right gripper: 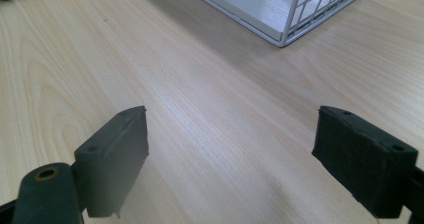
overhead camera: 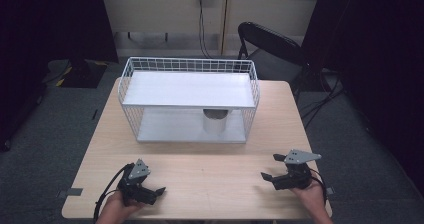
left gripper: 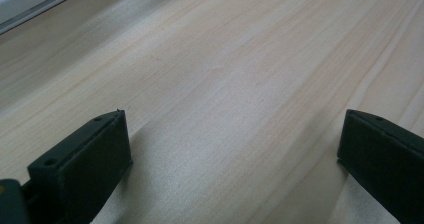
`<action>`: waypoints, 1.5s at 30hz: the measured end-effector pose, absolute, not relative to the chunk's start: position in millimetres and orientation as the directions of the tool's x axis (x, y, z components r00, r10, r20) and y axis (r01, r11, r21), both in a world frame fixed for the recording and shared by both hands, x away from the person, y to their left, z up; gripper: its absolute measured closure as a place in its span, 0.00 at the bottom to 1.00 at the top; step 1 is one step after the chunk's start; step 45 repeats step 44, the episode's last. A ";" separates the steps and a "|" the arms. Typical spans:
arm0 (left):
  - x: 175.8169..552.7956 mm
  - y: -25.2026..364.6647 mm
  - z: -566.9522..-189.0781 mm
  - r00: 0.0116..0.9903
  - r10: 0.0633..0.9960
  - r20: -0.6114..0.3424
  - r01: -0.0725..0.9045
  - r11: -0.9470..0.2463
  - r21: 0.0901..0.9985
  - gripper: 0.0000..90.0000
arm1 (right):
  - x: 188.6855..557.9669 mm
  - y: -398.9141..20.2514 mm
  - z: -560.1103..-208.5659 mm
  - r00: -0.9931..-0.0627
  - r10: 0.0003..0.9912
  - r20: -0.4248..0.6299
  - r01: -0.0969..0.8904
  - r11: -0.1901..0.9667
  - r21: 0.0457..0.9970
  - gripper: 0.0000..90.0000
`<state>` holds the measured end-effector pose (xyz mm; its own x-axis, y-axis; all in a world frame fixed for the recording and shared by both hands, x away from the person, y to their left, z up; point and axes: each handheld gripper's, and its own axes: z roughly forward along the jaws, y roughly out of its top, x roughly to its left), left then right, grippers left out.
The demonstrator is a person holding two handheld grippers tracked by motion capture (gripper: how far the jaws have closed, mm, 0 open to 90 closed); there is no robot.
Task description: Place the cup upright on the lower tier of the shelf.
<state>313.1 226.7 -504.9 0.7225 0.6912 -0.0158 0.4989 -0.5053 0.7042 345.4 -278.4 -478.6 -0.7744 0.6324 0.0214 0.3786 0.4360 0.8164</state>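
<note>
- Your left gripper (overhead camera: 156, 192) sits low over the table (overhead camera: 200, 174), well in front of the wire rack (overhead camera: 189, 100) and toward its left end; jaws spread wide, nothing between them.
- The grey cup (overhead camera: 216, 121) stands on the rack's lower shelf, right of centre, well apart from both grippers.
- Your right gripper (overhead camera: 271, 170) sits in front of the rack's right end; jaws wide apart, holding nothing.

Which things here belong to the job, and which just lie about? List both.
Belonging to the job:
- left gripper, open
- right gripper, open
- white wire rack
- grey cup on its lower shelf

Lying about:
- black folding chair
- wall cable
</note>
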 end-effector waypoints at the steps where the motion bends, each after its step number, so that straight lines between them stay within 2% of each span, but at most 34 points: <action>1: 313.1 226.7 -504.9 0.723 0.691 -0.016 0.499 -0.505 0.704 0.00 | 344.8 -279.7 -479.2 -0.774 0.632 0.024 0.380 0.434 0.817 0.15; 45: 313.1 226.7 -504.9 0.723 0.691 -0.016 0.499 -0.505 0.704 0.00 | 341.9 -303.0 -507.0 -0.767 0.641 0.010 0.443 0.518 0.732 0.13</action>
